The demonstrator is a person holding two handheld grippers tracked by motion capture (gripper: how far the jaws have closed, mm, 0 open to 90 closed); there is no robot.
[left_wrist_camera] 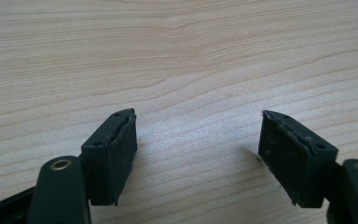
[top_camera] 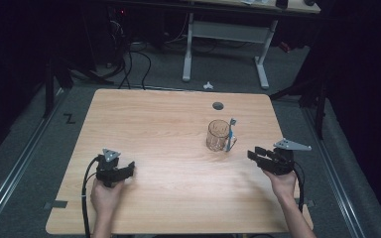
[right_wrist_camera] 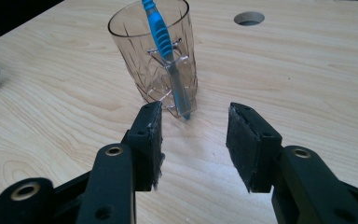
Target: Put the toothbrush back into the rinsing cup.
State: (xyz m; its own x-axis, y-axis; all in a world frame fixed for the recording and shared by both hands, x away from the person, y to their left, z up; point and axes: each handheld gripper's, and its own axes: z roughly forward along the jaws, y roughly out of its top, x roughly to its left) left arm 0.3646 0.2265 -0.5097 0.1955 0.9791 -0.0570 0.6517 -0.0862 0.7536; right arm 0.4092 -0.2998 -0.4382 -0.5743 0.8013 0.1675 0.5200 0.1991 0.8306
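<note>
Nearest the lens in the right gripper view: right gripper [right_wrist_camera: 193, 144], jaws apart at a middling gap with nothing between the pads, aimed at a glass [right_wrist_camera: 151, 60] just ahead and short of touching it

Seen from above, same gripper [top_camera: 256, 154] at the table's right side, held in a hand [top_camera: 281, 181], grey plate on top, glass [top_camera: 218, 135] near and up-left of its tips

Glass: clear, cut pattern, upright on the table [top_camera: 168, 119], right of centre, open mouth up. Holds no liquid that can be made out. Toothbrush [right_wrist_camera: 165, 51], blue handle with a grey lower part, stands steeply tilted against the glass on the near side; seems to sit in a clear holder on the outer wall, lower tip down by the base near the wood, though whether inside or outside the wall cannot be told for sure. From above, toothbrush [top_camera: 230, 134] along the glass's right edge, top end rising over the rim

Round hole [top_camera: 218, 105] in the tabletop beyond the glass

Left gripper [top_camera: 129, 168] low at the table's left, well apart from the glass, gripped by the other hand [top_camera: 106, 196]. Close up, left gripper [left_wrist_camera: 198, 154] with jaws wide, bare wood grain between the pads, nothing held
</note>
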